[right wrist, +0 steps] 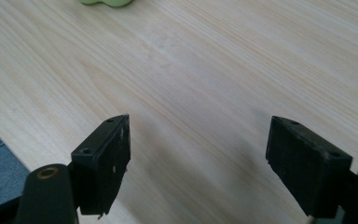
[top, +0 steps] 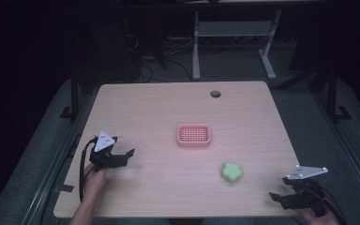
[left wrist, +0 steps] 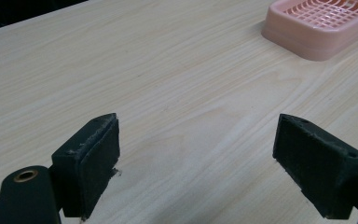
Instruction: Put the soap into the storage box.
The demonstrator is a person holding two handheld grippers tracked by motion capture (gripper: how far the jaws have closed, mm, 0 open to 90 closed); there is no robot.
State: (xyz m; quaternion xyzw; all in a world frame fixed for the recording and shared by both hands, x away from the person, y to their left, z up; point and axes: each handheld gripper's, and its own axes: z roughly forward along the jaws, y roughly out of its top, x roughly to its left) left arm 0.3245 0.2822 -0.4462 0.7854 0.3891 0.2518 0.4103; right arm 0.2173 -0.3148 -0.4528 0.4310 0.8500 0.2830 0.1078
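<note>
Both grippers are low over the pale wooden table (top: 168,112), and both are spread wide with nothing between their jaws. The left gripper (top: 123,156) sits at the near left, held from behind by the person's left hand (top: 93,180); ahead of it and off to its right lies the pink slotted plastic soap dish (top: 193,135), a rounded rectangle with its long axis running across the table, flat and open side up. In the left gripper view that dish (left wrist: 324,25) shows beyond the right jaw, well apart. The right gripper (top: 277,198) hangs at the near right edge; ahead and to its left rests the green flower-shaped soap (top: 232,172), lobed, with no clear long axis.
</note>
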